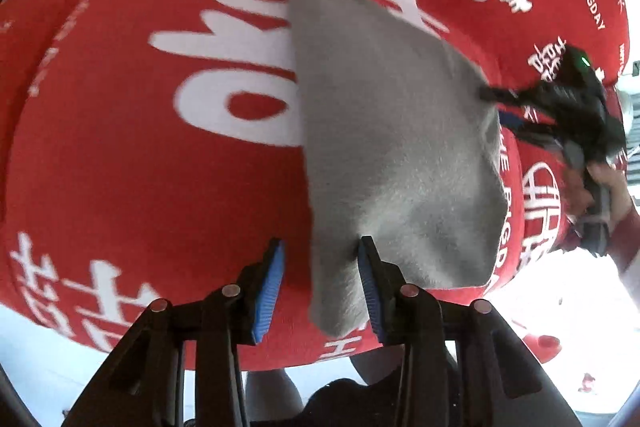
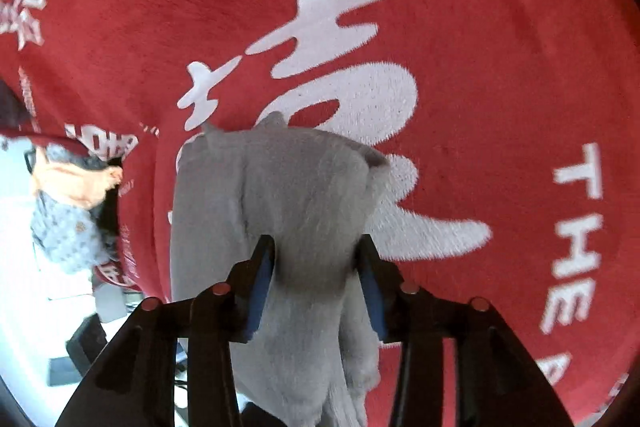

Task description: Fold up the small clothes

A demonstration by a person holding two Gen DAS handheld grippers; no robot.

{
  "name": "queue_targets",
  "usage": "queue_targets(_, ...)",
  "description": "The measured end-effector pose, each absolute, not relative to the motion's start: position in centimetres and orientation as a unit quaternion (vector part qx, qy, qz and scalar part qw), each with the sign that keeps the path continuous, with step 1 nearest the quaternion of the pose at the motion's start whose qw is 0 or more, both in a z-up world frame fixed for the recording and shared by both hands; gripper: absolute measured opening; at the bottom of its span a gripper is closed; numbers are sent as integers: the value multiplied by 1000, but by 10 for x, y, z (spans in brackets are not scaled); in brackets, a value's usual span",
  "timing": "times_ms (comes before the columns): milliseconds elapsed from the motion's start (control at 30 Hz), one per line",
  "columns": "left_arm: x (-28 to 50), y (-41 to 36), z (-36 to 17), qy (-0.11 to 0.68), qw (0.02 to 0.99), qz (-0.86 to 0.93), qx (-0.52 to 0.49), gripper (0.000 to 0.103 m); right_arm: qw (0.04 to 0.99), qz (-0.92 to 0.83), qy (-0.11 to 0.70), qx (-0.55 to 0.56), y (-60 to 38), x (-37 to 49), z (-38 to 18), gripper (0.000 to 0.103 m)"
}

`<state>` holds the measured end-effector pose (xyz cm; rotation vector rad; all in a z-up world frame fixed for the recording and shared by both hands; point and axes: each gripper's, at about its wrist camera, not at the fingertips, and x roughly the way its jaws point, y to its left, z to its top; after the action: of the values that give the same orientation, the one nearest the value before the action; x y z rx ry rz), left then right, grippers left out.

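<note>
A small grey cloth lies on a red blanket with white lettering. My left gripper is open, its jaws apart over the cloth's near left corner; the right blue pad touches the cloth. My right gripper shows in the left wrist view at the cloth's far right corner. In the right wrist view the grey cloth fills the space between the right gripper's fingers, which stand apart with the cloth bunched between them.
The red blanket covers the whole work surface. A pile of other clothes, grey patterned and orange, lies past the blanket's left edge. White floor shows past the blanket's edge. A person's hand holds the right gripper.
</note>
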<state>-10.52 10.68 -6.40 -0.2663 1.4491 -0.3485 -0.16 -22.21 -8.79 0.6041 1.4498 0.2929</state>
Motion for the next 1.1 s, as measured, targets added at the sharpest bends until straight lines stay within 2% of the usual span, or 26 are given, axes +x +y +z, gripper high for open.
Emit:
queue_targets(167,-90,117,-57,640,743,-146,-128,38,678,171,647,304,-216,-64,-59,46)
queue_targets(367,-75,99,-66,639,747,-153,-102,38,634,161,692,304,-185,-117,-89,43)
queue_targets(400,-75,96,-66,638,748,-153,-99,38,633,152,697,300,-182,-118,-96,20)
queue_targets(433,-75,93,-65,637,750,-154,-96,38,636,144,701,289,-180,-116,-99,7)
queue_targets(467,-75,91,-64,635,752,-152,-88,45,644,138,700,277,-180,-115,-99,6)
queue_targets(533,-78,90,-64,632,758,-145,-71,51,662,125,699,241,-181,-114,-94,6)
queue_targets(800,-88,78,-66,643,751,-146,-42,51,660,96,712,222,-201,-132,-102,6)
queue_targets(1033,-103,70,-42,639,757,-135,9,51,668,74,706,224,-212,-146,-74,7)
queue_targets(1100,-107,68,-33,635,762,-128,11,76,676,61,704,212,-212,-147,-64,7)
